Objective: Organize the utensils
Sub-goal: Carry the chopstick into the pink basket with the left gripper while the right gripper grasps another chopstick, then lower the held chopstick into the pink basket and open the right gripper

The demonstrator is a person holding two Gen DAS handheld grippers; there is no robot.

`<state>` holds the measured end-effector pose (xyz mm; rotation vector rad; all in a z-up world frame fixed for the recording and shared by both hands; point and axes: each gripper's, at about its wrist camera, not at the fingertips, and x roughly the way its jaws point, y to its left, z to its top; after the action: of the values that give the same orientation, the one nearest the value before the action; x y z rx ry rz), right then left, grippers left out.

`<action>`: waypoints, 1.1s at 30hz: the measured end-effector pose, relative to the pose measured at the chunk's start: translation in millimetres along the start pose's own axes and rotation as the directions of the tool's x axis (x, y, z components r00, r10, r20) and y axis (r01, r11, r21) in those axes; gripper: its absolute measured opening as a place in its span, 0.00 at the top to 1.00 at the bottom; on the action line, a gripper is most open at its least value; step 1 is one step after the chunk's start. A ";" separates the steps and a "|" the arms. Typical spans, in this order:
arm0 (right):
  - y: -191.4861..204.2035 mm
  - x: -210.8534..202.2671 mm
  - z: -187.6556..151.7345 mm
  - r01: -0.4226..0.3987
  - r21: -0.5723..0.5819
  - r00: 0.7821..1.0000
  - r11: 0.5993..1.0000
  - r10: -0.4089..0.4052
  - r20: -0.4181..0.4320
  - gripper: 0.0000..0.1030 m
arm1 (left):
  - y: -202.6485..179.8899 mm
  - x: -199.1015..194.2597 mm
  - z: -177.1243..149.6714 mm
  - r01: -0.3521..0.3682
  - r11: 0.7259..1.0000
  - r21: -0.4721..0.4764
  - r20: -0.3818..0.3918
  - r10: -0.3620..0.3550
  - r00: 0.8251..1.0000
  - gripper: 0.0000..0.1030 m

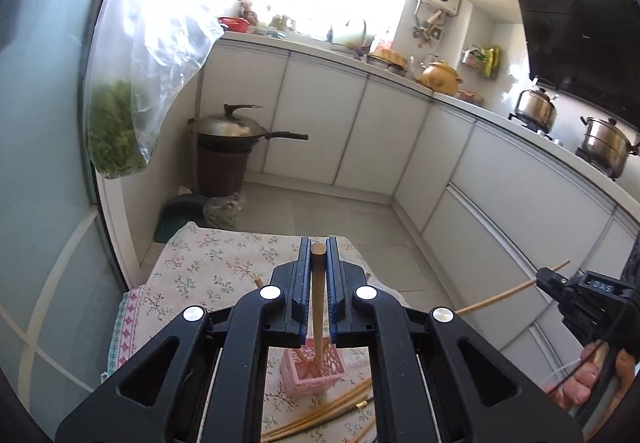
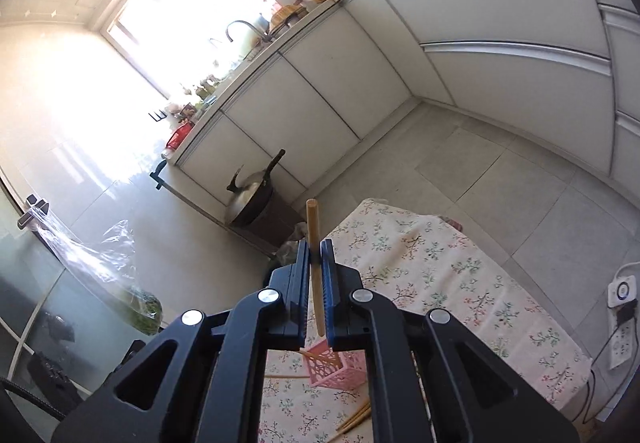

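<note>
My left gripper (image 1: 319,248) is shut on a wooden chopstick (image 1: 319,291) that stands nearly upright, its lower end over a pink lattice basket (image 1: 316,373) on the floral tablecloth (image 1: 208,263). Several loose chopsticks (image 1: 332,411) lie in front of the basket. My right gripper (image 2: 316,248) is shut on another chopstick (image 2: 314,267), above the same pink basket (image 2: 340,369), which has a chopstick (image 2: 314,357) leaning in it. In the left wrist view the right gripper (image 1: 542,277) shows at the right edge with its chopstick (image 1: 504,295) slanting out, and a hand (image 1: 584,383) below it.
A lidded wok (image 1: 228,129) sits on a brown bin on the floor beyond the table. A plastic bag of greens (image 1: 116,131) hangs at the left. White cabinets (image 1: 400,131) line the room, with steel pots (image 1: 604,141) on the stove. A power strip (image 2: 622,339) lies right of the table.
</note>
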<state>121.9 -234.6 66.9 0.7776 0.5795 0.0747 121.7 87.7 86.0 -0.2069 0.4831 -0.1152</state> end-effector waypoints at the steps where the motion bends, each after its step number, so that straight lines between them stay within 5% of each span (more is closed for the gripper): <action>1: 1.2 2.2 -1.7 -0.001 -0.006 1.000 1.000 0.001 -0.007 0.94 | 0.0 6.1 -1.1 -0.013 1.000 0.003 -0.005 0.013 1.000 0.94; 5: 5.3 15.7 -8.9 0.001 -0.032 0.999 0.999 -0.002 -0.032 0.94 | 3.8 27.8 -10.1 -0.029 1.000 0.003 -0.021 0.029 0.999 0.93; 8: 9.4 24.1 -14.1 0.005 -0.047 0.999 0.999 -0.007 -0.050 0.94 | 4.0 51.2 -25.4 -0.039 0.999 0.018 -0.116 0.041 0.992 0.91; 12: 16.6 28.6 -17.6 0.002 -0.072 0.998 0.997 -0.006 -0.056 0.94 | 12.3 42.9 -30.1 -0.026 0.999 -0.020 -0.115 0.023 0.993 0.69; 19: 40.0 41.1 -31.9 0.018 -0.161 0.997 0.987 -0.030 -0.074 0.94 | 12.4 17.5 -31.0 -0.125 0.992 0.027 -0.075 0.127 0.989 0.68; 33: 43.7 113.7 -73.5 0.056 -0.231 0.979 0.971 -0.100 -0.180 0.87 | 19.5 23.4 -32.8 -0.146 0.989 0.029 -0.100 0.148 0.984 0.64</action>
<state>185.8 -125.3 2.1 0.5287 0.7686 0.1407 128.0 97.4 42.7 -0.1443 0.5974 0.0140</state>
